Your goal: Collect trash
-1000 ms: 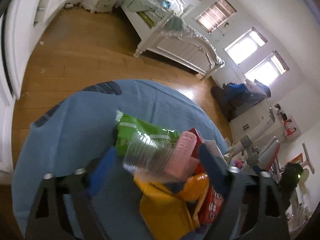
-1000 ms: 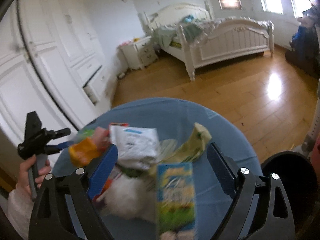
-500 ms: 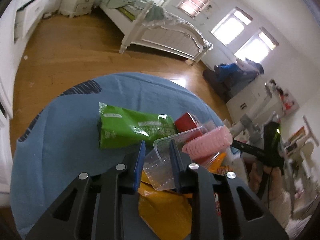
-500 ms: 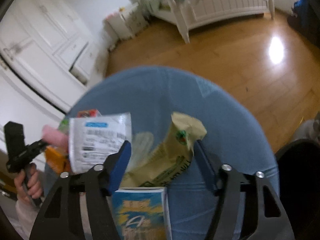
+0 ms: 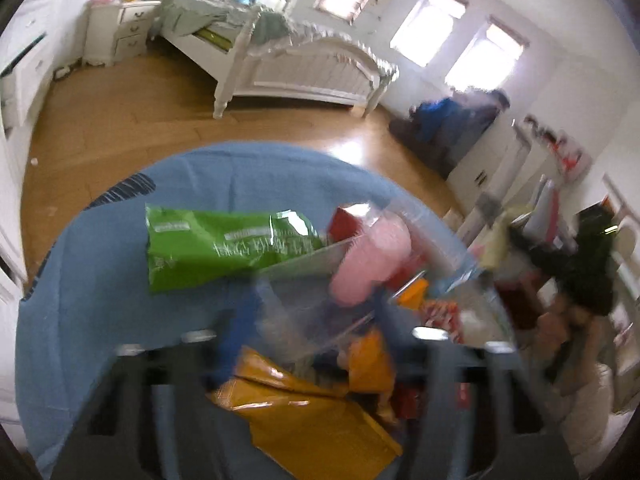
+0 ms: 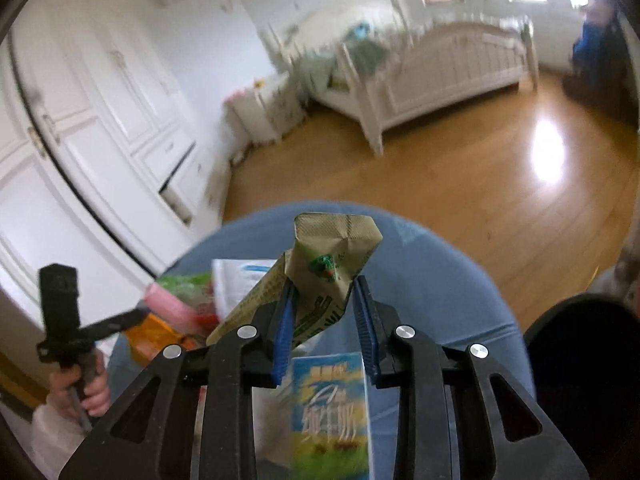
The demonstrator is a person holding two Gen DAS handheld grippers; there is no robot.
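A round table with a soft blue cloth [image 5: 100,288] stands on a shiny wood floor [image 6: 460,184], near a white bed [image 6: 448,68]. On the left, the left gripper [image 5: 316,320] is blurry; its jaws are opening around a clear plastic cup [image 5: 304,312], beside a crinkly green bag [image 5: 224,248]. On the right, the right gripper [image 6: 324,308] pinches a folded olive wrapper [image 6: 324,264], its jaws closing, above a flat blue carton [image 6: 332,412].

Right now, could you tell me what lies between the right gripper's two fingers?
A crumpled olive-green wrapper sits between the closing right gripper fingers, seen in the right wrist view.
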